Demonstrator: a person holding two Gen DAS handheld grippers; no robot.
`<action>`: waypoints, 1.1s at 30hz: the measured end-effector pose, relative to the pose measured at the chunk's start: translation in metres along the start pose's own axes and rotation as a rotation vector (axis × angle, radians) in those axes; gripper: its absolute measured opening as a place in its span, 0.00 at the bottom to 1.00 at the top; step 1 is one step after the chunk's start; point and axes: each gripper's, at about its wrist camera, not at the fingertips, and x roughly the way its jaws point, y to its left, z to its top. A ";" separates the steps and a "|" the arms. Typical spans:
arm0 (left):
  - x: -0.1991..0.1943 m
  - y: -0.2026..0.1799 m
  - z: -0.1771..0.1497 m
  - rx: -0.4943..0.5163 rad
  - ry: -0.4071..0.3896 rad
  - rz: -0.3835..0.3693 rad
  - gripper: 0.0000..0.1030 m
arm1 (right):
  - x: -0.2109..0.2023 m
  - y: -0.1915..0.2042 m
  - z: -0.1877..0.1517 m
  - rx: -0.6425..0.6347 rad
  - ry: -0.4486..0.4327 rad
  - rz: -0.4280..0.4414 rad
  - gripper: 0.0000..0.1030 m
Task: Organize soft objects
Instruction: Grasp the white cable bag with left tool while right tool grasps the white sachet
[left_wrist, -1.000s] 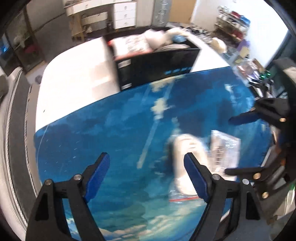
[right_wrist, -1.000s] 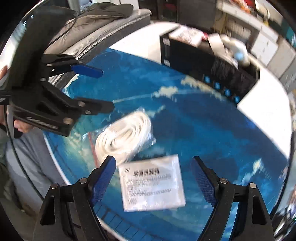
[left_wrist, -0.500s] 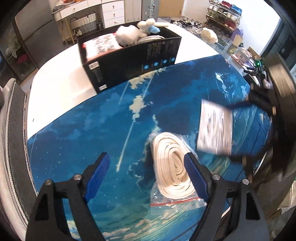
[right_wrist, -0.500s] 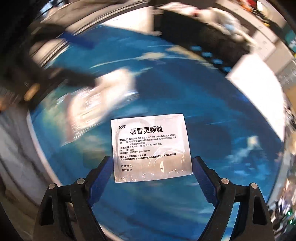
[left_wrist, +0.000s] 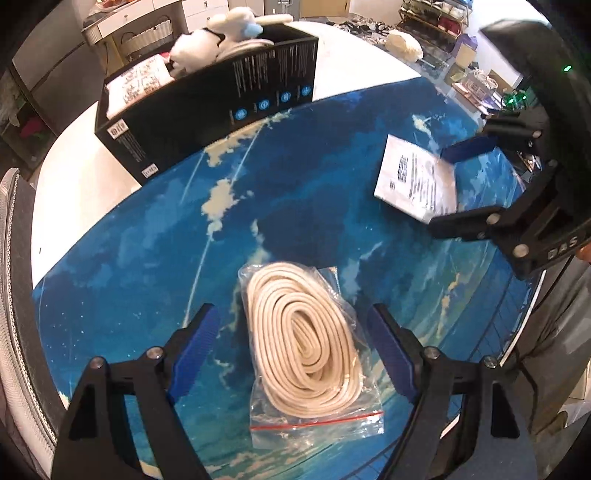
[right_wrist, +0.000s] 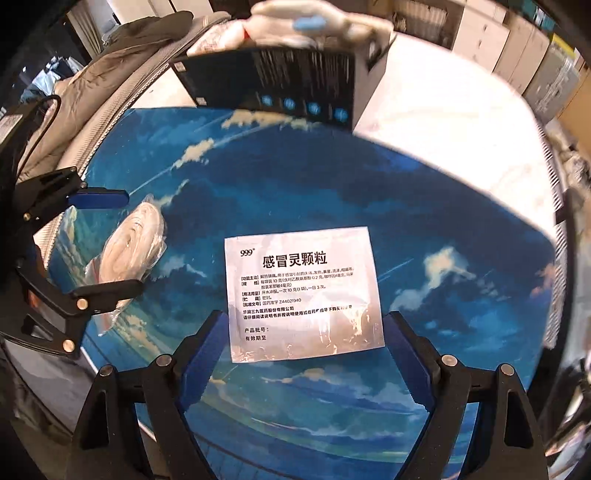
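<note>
A clear zip bag of coiled cream cord (left_wrist: 301, 347) lies on the blue sky-print mat (left_wrist: 147, 258). My left gripper (left_wrist: 295, 350) is open, its blue pads on either side of the bag. A silver medicine sachet (right_wrist: 301, 291) with Chinese print lies on the mat between the open pads of my right gripper (right_wrist: 306, 354). The sachet (left_wrist: 415, 182) and right gripper (left_wrist: 465, 181) also show at the right in the left wrist view. The cord bag (right_wrist: 133, 251) and left gripper (right_wrist: 110, 243) show at the left in the right wrist view.
A black box (left_wrist: 207, 107) stands at the mat's far edge on the white table (left_wrist: 70, 177), holding a white plush toy (left_wrist: 207, 40) and a printed packet (left_wrist: 136, 81). A grey chair (right_wrist: 122, 74) with a jacket stands beyond the table.
Both grippers have shifted: the left now straddles the cord bag, the right now straddles the sachet, closer to it. Both stay open.
</note>
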 end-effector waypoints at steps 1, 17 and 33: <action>0.001 0.001 0.000 -0.004 0.003 0.000 0.80 | -0.003 0.000 0.001 -0.013 -0.014 -0.011 0.85; 0.009 0.006 -0.003 0.000 0.015 0.016 0.80 | -0.011 -0.001 0.006 0.089 0.041 0.275 0.85; 0.005 0.018 -0.010 -0.033 -0.005 0.030 0.69 | -0.016 0.039 0.009 -0.154 -0.089 -0.025 0.87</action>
